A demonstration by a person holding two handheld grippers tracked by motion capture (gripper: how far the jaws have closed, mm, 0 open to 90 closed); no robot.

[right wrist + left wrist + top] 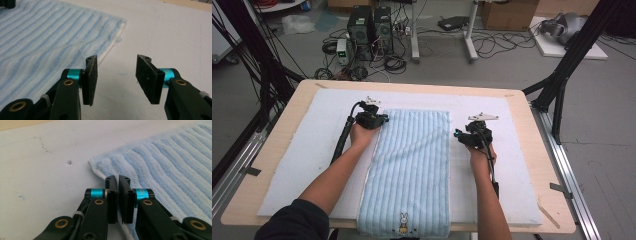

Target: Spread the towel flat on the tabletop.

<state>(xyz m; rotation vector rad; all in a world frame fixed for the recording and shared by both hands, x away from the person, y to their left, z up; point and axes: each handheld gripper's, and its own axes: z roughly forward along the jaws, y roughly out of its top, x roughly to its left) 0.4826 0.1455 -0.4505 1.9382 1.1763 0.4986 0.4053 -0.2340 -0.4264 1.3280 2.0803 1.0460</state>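
Blue towel [412,165] flat on white mat [302,150], soft, limp; grip far corners. Left tool [118,185] pinched on towel's left far edge; right tool [116,75] half-open beside right edge.

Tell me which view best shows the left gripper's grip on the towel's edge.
The left gripper view: the left gripper has its jaws shut on the edge of the blue towel, seen close up. The high view shows that gripper at the towel's far left corner, small. The right gripper view shows the towel lying flat.
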